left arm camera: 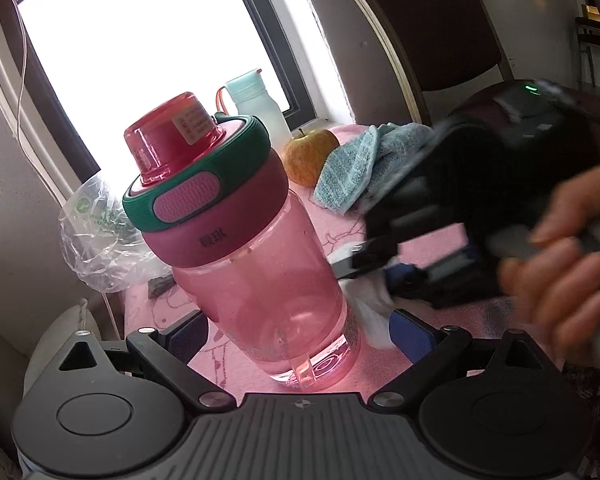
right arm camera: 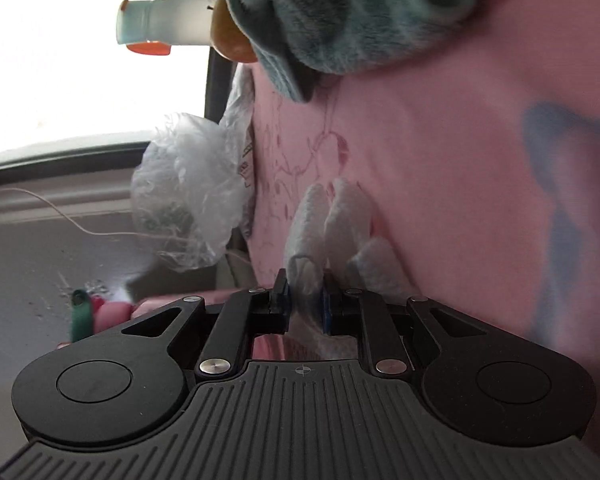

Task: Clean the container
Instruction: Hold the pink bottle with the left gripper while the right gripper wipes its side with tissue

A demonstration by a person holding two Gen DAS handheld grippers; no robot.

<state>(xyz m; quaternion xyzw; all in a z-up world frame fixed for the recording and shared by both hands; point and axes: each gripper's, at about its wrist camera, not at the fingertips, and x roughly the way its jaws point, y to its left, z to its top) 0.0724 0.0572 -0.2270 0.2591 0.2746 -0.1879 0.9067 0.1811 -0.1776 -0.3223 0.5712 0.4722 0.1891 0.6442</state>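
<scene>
A clear pink bottle [left arm camera: 260, 280] with a green-ringed lid [left arm camera: 196, 176] sits between the fingers of my left gripper [left arm camera: 300, 332], which is shut on its base. In the right wrist view only its green strap [right arm camera: 78, 312] shows, at the lower left. My right gripper [right arm camera: 306, 300] is shut on a crumpled white tissue [right arm camera: 328, 220]. In the left wrist view the right gripper [left arm camera: 364, 256] is blurred, and the tissue [left arm camera: 370, 308] lies against the bottle's lower right side. A person's hand [left arm camera: 560, 264] grips the handle.
A pink cloth [left arm camera: 432, 248] covers the table. On it lie a teal towel [left arm camera: 356, 168], an apple [left arm camera: 310, 156], a white bottle with a mint cap [left arm camera: 256, 104] by the window, and a crumpled plastic bag [left arm camera: 96, 240] at the left edge. Chairs [left arm camera: 440, 20] stand behind.
</scene>
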